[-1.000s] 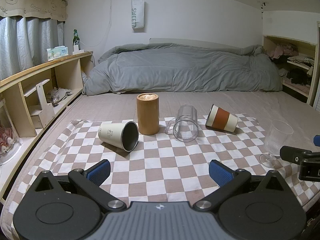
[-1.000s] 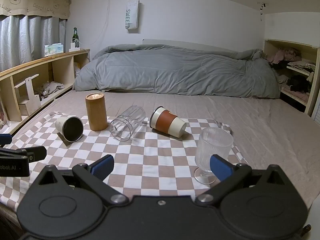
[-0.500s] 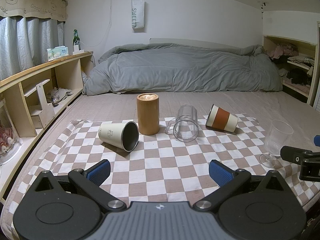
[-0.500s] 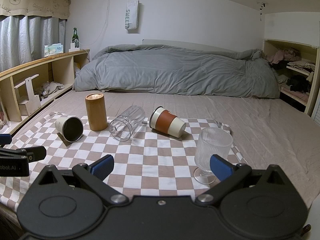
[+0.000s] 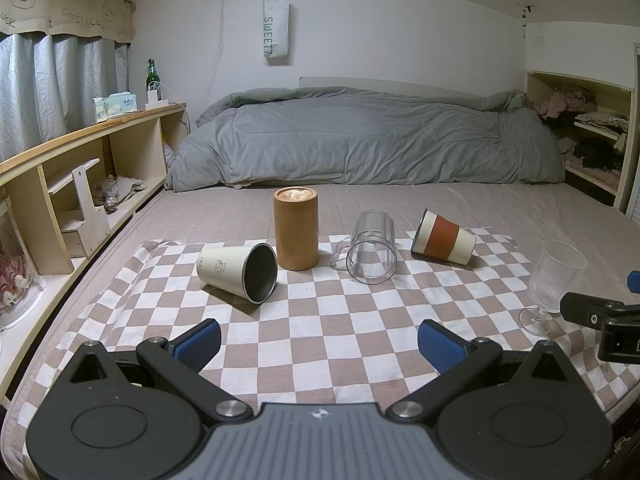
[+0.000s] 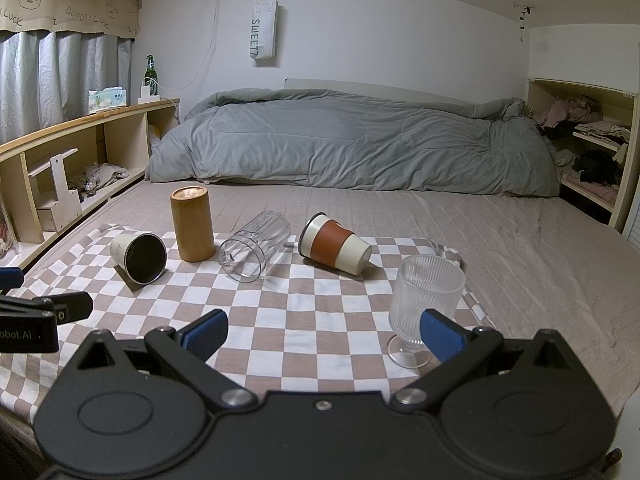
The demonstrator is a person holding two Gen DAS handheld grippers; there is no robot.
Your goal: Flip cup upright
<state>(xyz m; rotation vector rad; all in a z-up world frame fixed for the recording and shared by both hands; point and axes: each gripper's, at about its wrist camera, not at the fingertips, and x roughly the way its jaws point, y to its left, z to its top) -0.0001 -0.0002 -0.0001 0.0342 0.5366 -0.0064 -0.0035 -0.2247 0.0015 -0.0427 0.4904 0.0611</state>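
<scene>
Three cups lie on their sides on a checkered cloth (image 5: 320, 320): a cream steel-lined cup (image 5: 238, 270) (image 6: 138, 256), a clear glass mug (image 5: 372, 252) (image 6: 254, 246) and a cream cup with a brown sleeve (image 5: 444, 240) (image 6: 334, 244). A wooden cup (image 5: 296, 228) (image 6: 192, 222) stands upside down. A ribbed stemmed glass (image 5: 554, 284) (image 6: 424, 304) stands upright at the right. My left gripper (image 5: 320, 342) is open and empty, near the cloth's front edge. My right gripper (image 6: 322, 332) is open and empty, its right finger just in front of the stemmed glass.
The cloth (image 6: 320, 320) lies on a bed with a grey duvet (image 5: 368, 136) at the back. Wooden shelves (image 5: 80, 184) run along the left, and more shelves (image 5: 588, 132) with clothes stand at the right. The bed's front edge is just below the grippers.
</scene>
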